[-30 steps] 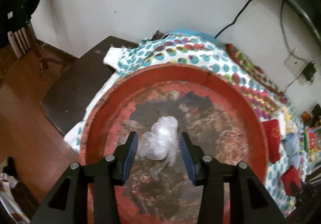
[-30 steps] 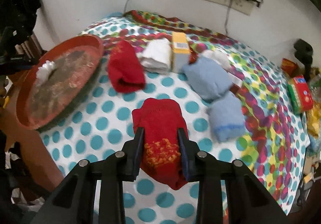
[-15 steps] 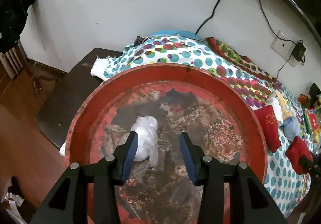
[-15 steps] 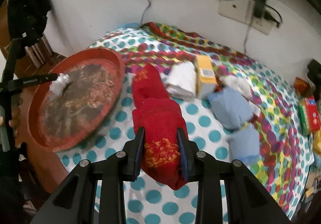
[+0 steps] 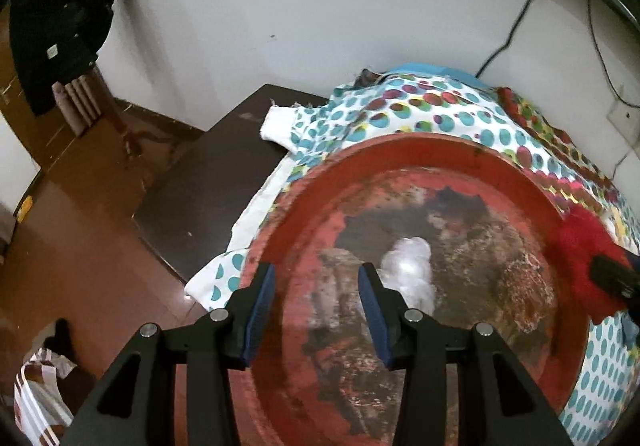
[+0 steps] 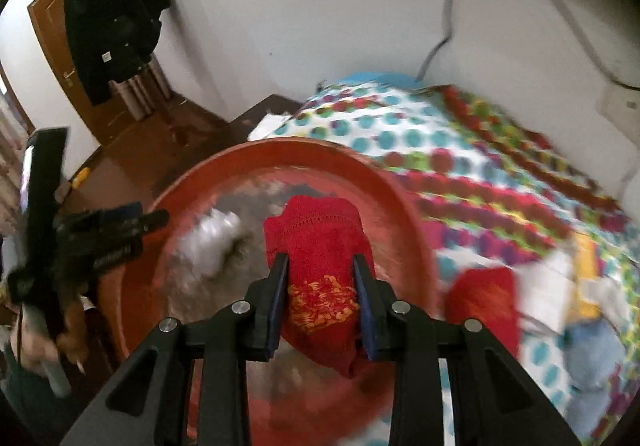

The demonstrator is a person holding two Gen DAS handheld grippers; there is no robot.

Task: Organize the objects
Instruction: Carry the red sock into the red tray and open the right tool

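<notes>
Red tray [image 5: 404, 150] on dotted bedspread [image 5: 440, 114], white wall [image 5: 320, 6], brown floor [image 5: 80, 246]

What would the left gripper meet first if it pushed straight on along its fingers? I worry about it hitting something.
Probably the bare floor of the red tray; the open left gripper has the white crumpled plastic just right of its line.

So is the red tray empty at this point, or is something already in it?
Not empty. A crumpled clear plastic wad lies on the bottom of the red tray. The red sock, clamped in the right claw, is above the tray, not set down.
</notes>
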